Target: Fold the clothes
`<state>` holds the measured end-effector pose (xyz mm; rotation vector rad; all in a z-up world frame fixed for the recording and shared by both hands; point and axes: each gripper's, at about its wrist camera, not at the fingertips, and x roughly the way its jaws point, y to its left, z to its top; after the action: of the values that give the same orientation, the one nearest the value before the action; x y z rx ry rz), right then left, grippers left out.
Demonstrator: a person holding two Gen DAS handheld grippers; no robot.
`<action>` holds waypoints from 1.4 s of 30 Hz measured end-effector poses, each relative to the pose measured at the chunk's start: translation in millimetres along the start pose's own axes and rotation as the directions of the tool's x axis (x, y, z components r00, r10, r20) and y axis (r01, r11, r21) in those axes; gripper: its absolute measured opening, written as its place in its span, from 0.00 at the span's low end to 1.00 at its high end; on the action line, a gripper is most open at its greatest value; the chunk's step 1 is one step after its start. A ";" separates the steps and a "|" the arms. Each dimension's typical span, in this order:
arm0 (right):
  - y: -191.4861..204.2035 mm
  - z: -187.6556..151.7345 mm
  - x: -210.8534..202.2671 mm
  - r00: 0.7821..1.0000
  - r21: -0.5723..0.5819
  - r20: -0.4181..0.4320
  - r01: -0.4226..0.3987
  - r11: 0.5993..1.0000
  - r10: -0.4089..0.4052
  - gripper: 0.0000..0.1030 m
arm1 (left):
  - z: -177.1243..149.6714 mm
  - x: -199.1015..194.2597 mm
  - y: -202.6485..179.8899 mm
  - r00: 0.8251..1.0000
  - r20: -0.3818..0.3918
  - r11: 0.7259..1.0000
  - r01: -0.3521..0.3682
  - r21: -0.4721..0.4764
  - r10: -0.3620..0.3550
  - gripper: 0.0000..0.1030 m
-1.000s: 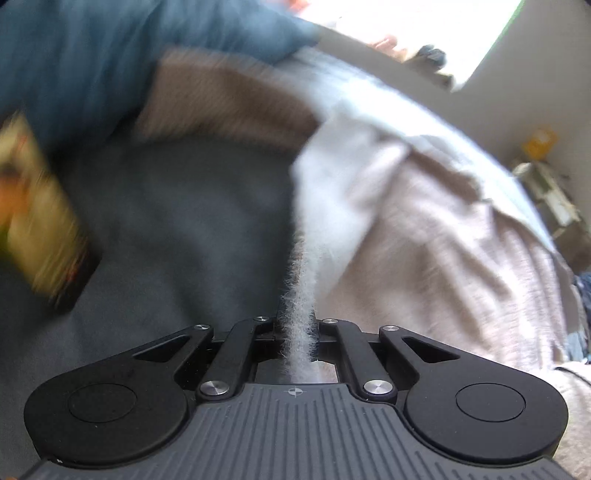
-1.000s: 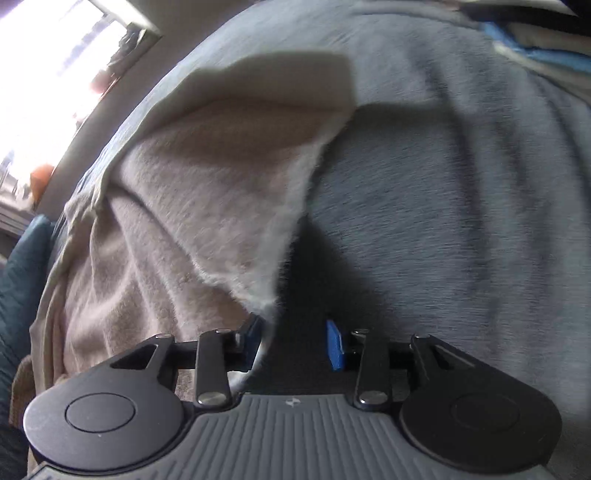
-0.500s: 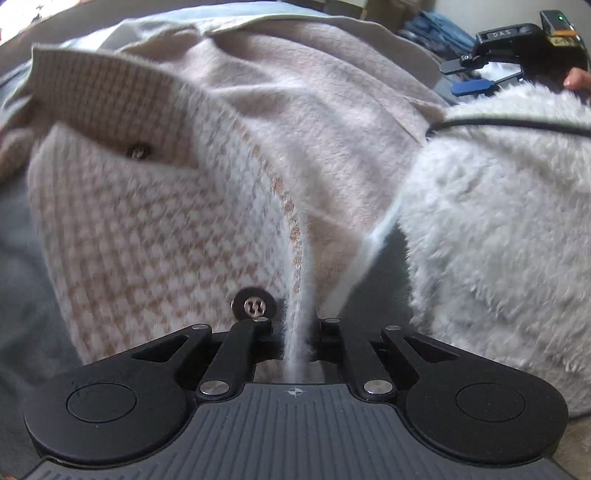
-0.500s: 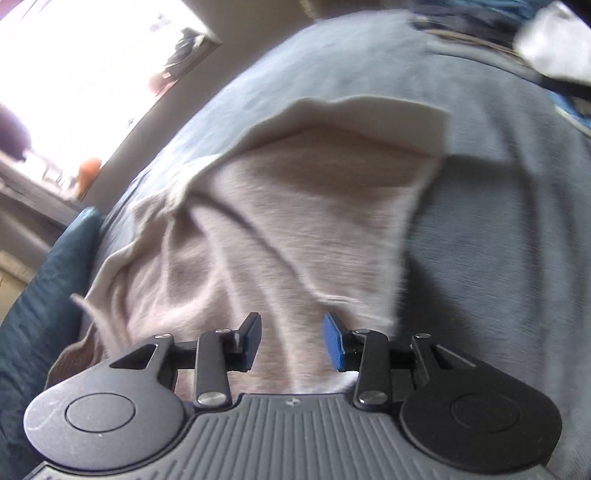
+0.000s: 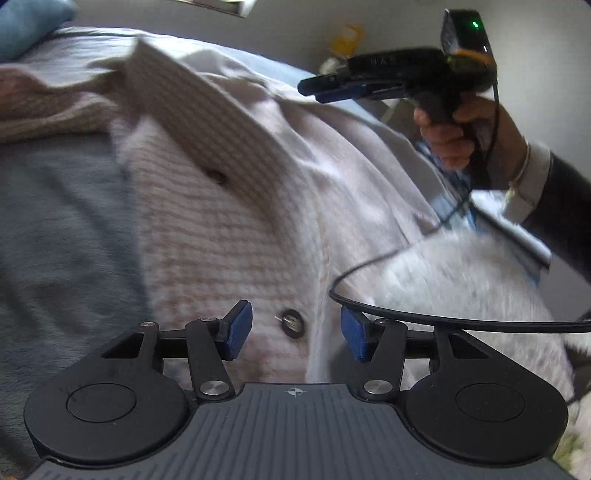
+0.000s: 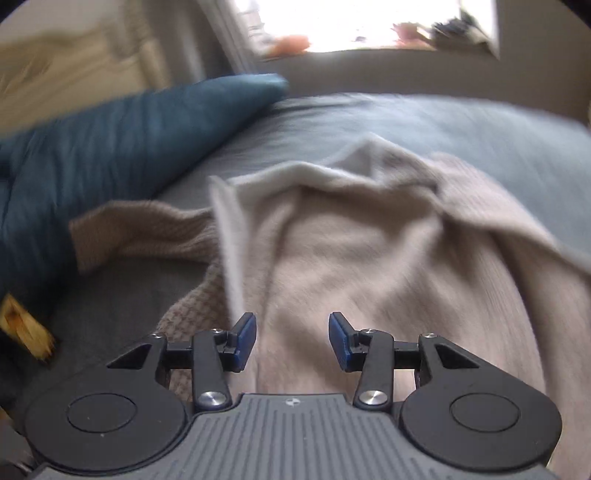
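A beige checked jacket (image 5: 229,236) with dark buttons (image 5: 291,323) lies crumpled on a grey-blue blanket (image 5: 55,229). My left gripper (image 5: 295,330) hovers just over its front edge; its jaws are opening and the blue pads press on nothing. In the right wrist view the jacket (image 6: 369,240) shows its plain pale lining, bunched up. My right gripper (image 6: 291,338) hangs above it, its jaws opening with only loose cloth below them. That right gripper (image 5: 332,88) also appears in the left wrist view, held by a hand (image 5: 450,136) high over the jacket.
A white fluffy garment (image 5: 461,280) lies to the right of the jacket, with a black cable (image 5: 443,323) across it. A dark teal cushion (image 6: 110,140) sits at the blanket's far left. A bright window (image 6: 369,22) is beyond the bed. A yellow packet (image 6: 26,328) lies at the left edge.
My left gripper let go of the jacket's edge and its jaws parted. My right gripper swung up and around, away from the jacket's corner, and now faces the window.
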<state>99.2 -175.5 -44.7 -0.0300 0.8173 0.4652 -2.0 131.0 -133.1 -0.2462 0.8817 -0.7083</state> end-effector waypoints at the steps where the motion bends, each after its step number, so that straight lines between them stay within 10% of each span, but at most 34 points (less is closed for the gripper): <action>1: 13.7 9.8 9.9 1.000 -0.056 0.006 0.006 0.998 -0.005 0.46 | 2.9 -1.5 10.0 1.000 0.016 1.000 -0.014 -0.026 0.014 0.52; 5: 51.9 49.6 48.4 1.000 -0.160 0.016 -0.015 0.987 0.017 0.47 | 13.8 5.0 47.1 0.997 0.079 0.991 -0.014 -0.132 0.025 0.52; 13: 108.9 87.2 143.7 0.996 -0.371 -0.070 0.031 0.928 -0.061 0.63 | 24.1 38.5 77.4 0.971 0.085 0.946 0.237 -0.220 -0.223 0.52; 14: 112.6 87.5 157.8 0.992 -0.392 -0.089 0.048 0.919 -0.090 0.48 | 23.3 42.1 77.9 0.964 0.073 0.938 0.264 -0.223 -0.254 0.52; 15: 112.0 87.8 169.3 0.988 -0.391 -0.110 0.056 0.919 -0.107 0.06 | 22.1 44.5 77.9 0.958 0.062 0.931 0.286 -0.227 -0.280 0.52; 21: 6.7 74.2 142.3 0.991 0.047 -0.022 0.135 0.990 -0.134 0.04 | 16.7 38.6 98.8 0.917 0.112 0.872 0.399 -0.284 -0.383 0.52; 25: -87.6 39.9 150.8 0.949 0.359 -0.182 0.306 0.882 -0.256 0.23 | 20.4 55.2 105.3 0.915 0.074 0.869 0.400 -0.292 -0.396 0.52; 28: -99.7 38.4 131.0 0.957 0.439 -0.111 0.291 0.850 -0.270 0.35 | 23.1 66.0 101.1 0.915 0.046 0.882 0.399 -0.250 -0.401 0.52; 34: -4.8 90.5 128.7 0.934 -0.104 0.154 0.340 0.934 -0.323 0.52 | 21.5 71.0 108.0 0.896 0.058 0.856 0.438 -0.274 -0.440 0.52; 37: 55.4 86.0 164.4 0.951 -0.539 0.151 0.309 0.783 -0.271 0.63 | 19.7 70.4 109.5 0.895 0.058 0.856 0.440 -0.270 -0.442 0.52; 42: 89.2 22.9 233.8 0.901 -0.930 0.233 0.317 0.188 -0.367 0.63 | 20.3 68.3 110.8 0.894 0.063 0.855 0.444 -0.267 -0.444 0.52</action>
<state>216.3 0.1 -181.0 -1.4052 0.4081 0.4637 94.4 167.3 -215.2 -0.7180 0.9333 -1.0141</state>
